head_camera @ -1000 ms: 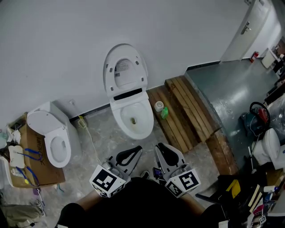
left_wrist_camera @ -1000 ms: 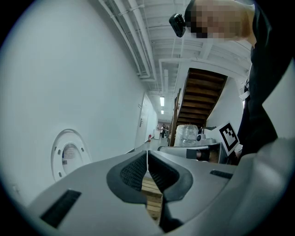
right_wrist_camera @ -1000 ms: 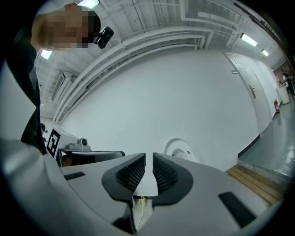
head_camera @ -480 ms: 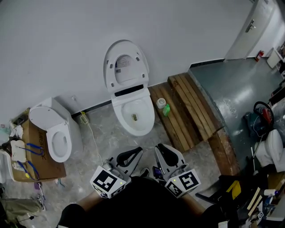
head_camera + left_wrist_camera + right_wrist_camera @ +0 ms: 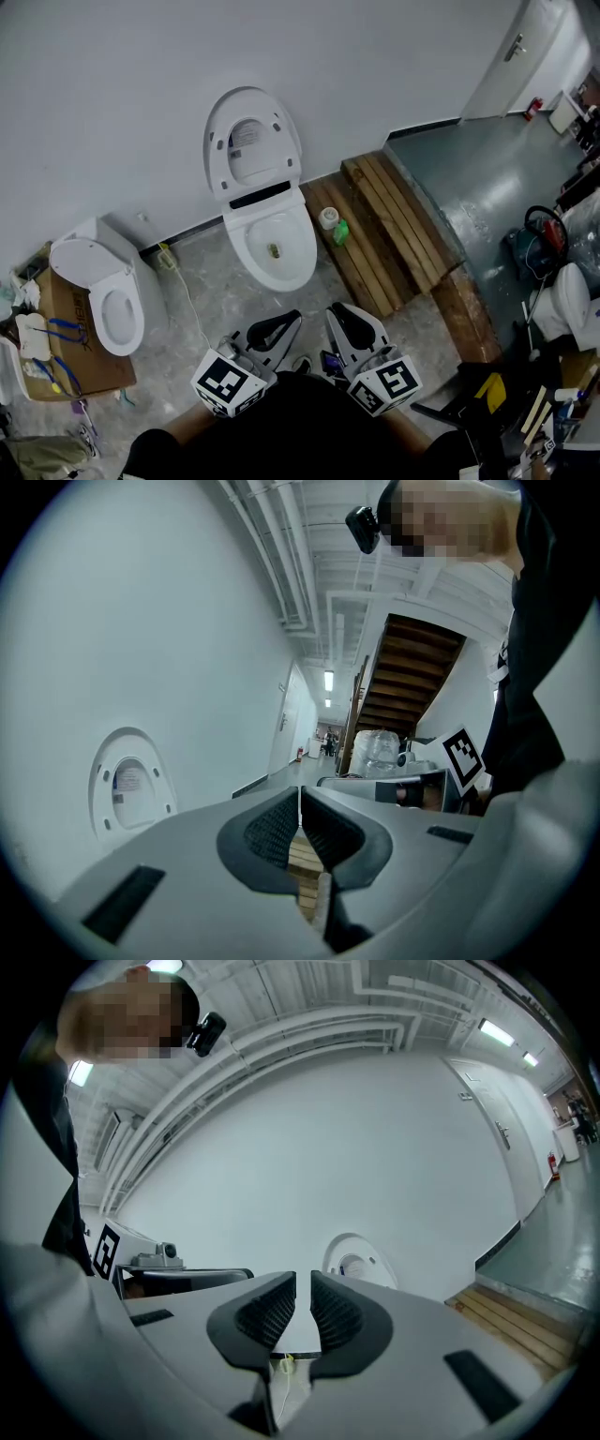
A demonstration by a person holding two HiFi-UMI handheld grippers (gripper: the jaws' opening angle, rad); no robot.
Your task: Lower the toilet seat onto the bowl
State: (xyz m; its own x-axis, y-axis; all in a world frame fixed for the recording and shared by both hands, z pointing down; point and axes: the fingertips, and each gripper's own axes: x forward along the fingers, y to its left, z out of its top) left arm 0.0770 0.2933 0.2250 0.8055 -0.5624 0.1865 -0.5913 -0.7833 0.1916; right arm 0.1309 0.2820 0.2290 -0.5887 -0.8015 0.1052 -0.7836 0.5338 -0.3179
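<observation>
A white toilet stands against the wall in the head view, its seat and lid (image 5: 251,145) raised upright above the open bowl (image 5: 274,247). The raised seat also shows in the left gripper view (image 5: 132,789) and small in the right gripper view (image 5: 351,1262). My left gripper (image 5: 288,319) and right gripper (image 5: 337,311) are held side by side low in the head view, short of the bowl's front rim, touching nothing. Both are shut with nothing between the jaws.
A second white toilet (image 5: 105,298) sits at the left beside a cardboard box (image 5: 66,347). Wooden planks (image 5: 394,230) lie right of the bowl, with a tape roll (image 5: 327,217) and a green bottle (image 5: 342,232) on them. Clutter fills the right edge.
The view has shifted: the toilet now sits a little further left and up in the head view. Both grippers keep their place and stay shut.
</observation>
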